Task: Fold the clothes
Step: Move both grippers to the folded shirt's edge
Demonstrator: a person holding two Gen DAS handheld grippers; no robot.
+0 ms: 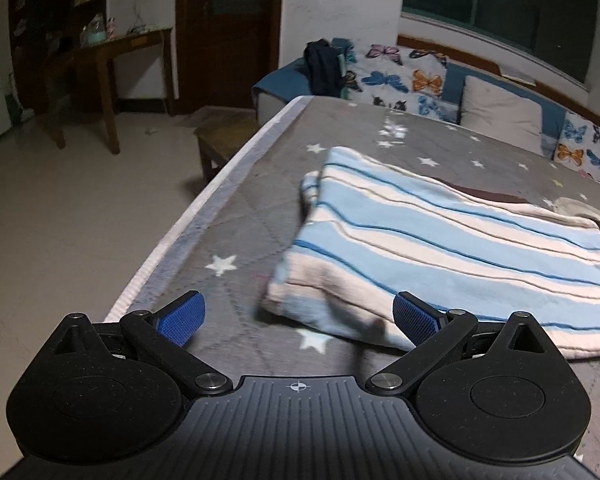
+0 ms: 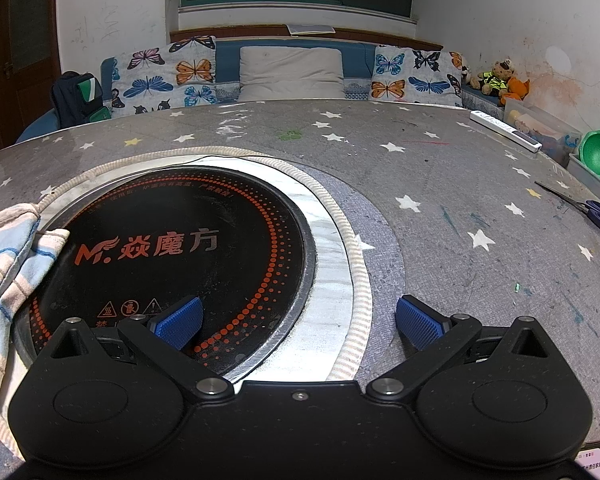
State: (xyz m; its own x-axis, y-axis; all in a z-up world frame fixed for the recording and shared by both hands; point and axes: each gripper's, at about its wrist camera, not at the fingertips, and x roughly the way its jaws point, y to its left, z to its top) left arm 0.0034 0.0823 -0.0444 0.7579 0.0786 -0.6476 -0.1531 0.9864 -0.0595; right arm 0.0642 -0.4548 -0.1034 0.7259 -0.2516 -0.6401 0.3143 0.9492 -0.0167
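Note:
A striped garment in light blue, white and pink [image 1: 440,248] lies folded on the grey star-print table cover [image 1: 228,240]. My left gripper [image 1: 298,316] hovers open just in front of its near left corner, blue pads [image 1: 182,318] wide apart and holding nothing. In the right wrist view the same striped cloth [image 2: 8,264] shows at the far left edge, lapping onto a round black induction cooktop [image 2: 172,256]. My right gripper [image 2: 298,322] is open and empty above the cooktop's right rim, apart from the cloth.
The table edge [image 1: 188,224] drops to the floor on the left, beside a small wooden stool [image 1: 224,136]. Scissors [image 2: 596,212], a white remote [image 2: 504,130] and a green bowl [image 2: 599,156] lie at the right. A sofa with butterfly cushions [image 2: 168,76] runs behind.

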